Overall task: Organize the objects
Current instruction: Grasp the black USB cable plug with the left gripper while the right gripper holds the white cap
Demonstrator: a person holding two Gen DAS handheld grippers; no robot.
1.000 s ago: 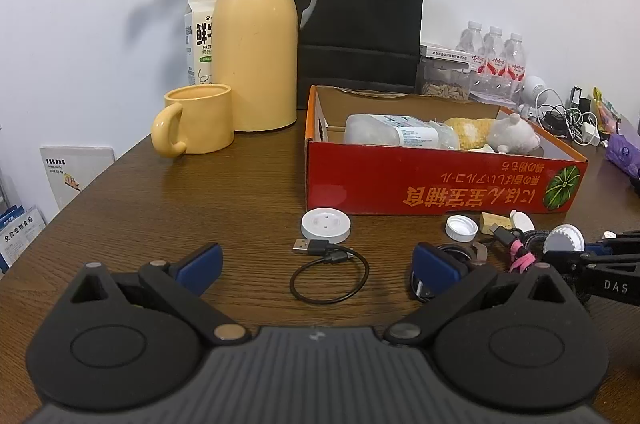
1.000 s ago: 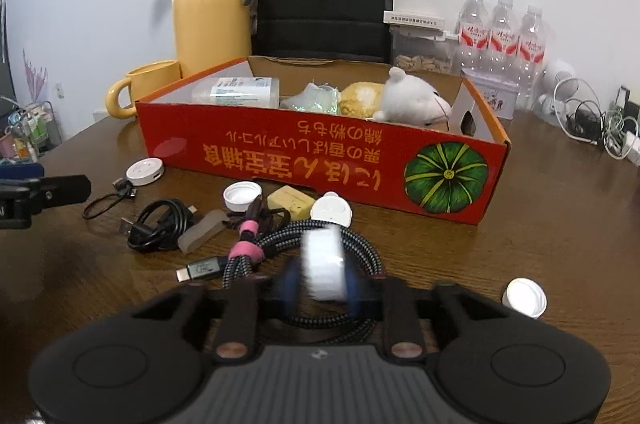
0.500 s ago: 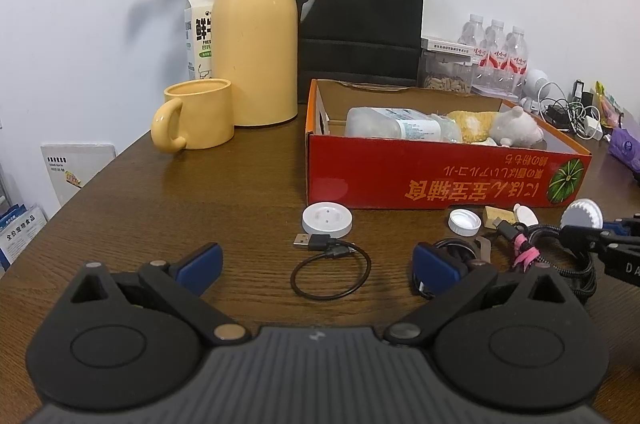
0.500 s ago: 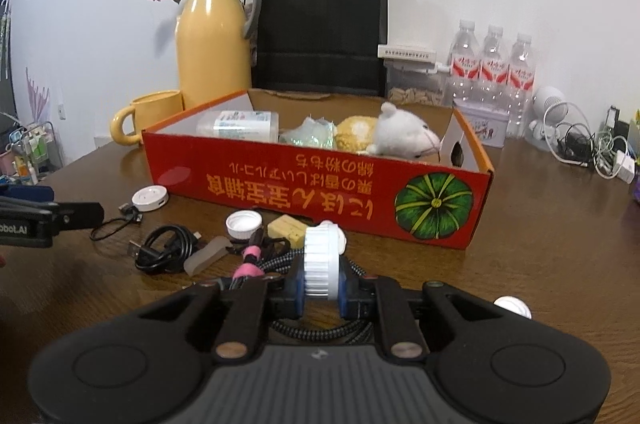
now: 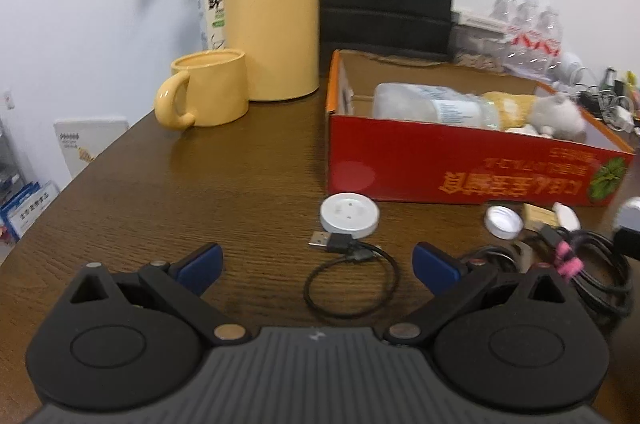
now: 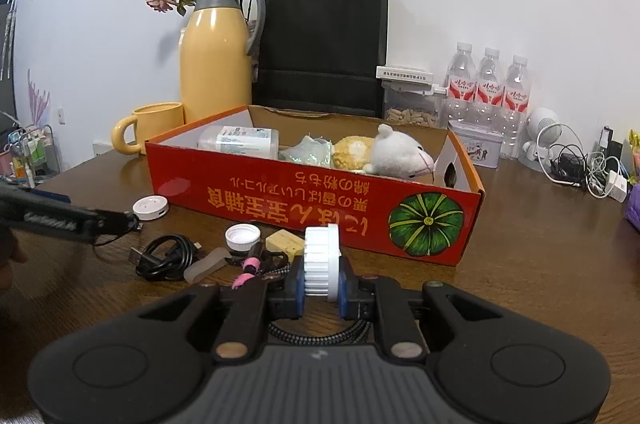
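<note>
Left wrist view: the left gripper (image 5: 318, 266) hangs wide open and empty above a looped black USB cable (image 5: 352, 284) on the wooden table (image 5: 160, 184). Right wrist view: the right gripper (image 6: 321, 282) pinches a white ribbed cap (image 6: 321, 262) on edge, flat faces against the pads, lifted before the red cardboard box (image 6: 312, 200), which holds a lying bottle (image 6: 240, 140) and plush toy (image 6: 400, 152).

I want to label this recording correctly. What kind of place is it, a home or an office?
Probably an office or shared work room, not certain. A brown wooden table holds a yellow thermos jug, sealed plastic water bottles and tangled chargers against a plain white wall.
</note>
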